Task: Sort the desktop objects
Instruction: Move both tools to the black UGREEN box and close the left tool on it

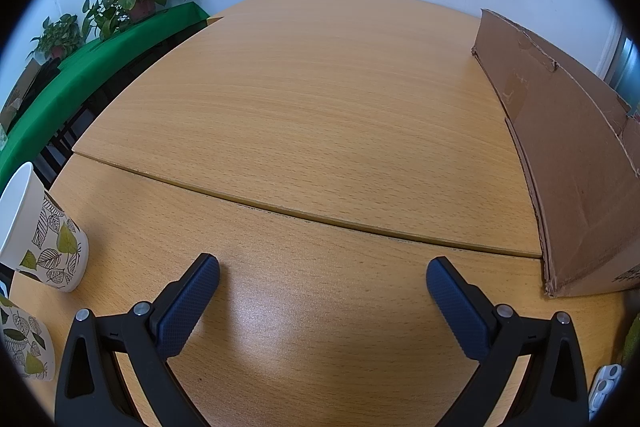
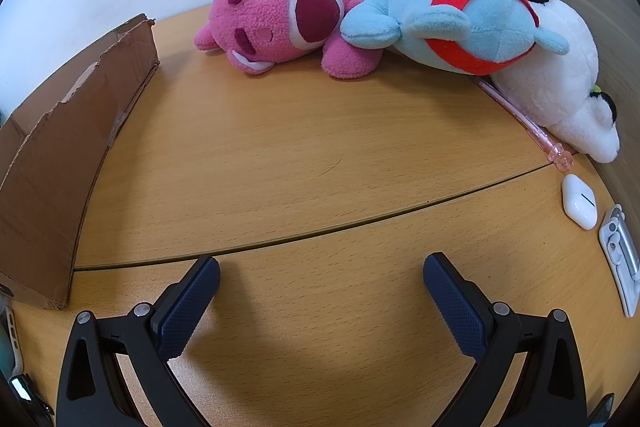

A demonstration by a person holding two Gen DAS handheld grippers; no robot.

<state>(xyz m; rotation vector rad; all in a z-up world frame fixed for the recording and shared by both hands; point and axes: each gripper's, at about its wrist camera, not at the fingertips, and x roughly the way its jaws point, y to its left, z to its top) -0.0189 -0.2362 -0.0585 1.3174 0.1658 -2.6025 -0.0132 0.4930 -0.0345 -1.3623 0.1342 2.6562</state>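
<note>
Both hand-held grippers, left gripper (image 1: 322,275) and right gripper (image 2: 321,273), hover spread wide and empty over the light wooden table (image 1: 304,115). At the left one's three o'clock stands a brown cardboard box (image 1: 568,163), with two leaf-printed paper cups (image 1: 44,239) at nine. Ahead of the right one, a pink plush bear (image 2: 280,19) lies at twelve, a blue-and-red plush toy (image 2: 460,19) at one, and a white earbud case (image 2: 579,201) at three.

A second leaf-print cup (image 1: 24,343) is cut off at the left edge. The pink pen (image 2: 520,115) disappears beneath the white plush (image 2: 560,75). A watch (image 2: 12,355) is mostly out of frame.
</note>
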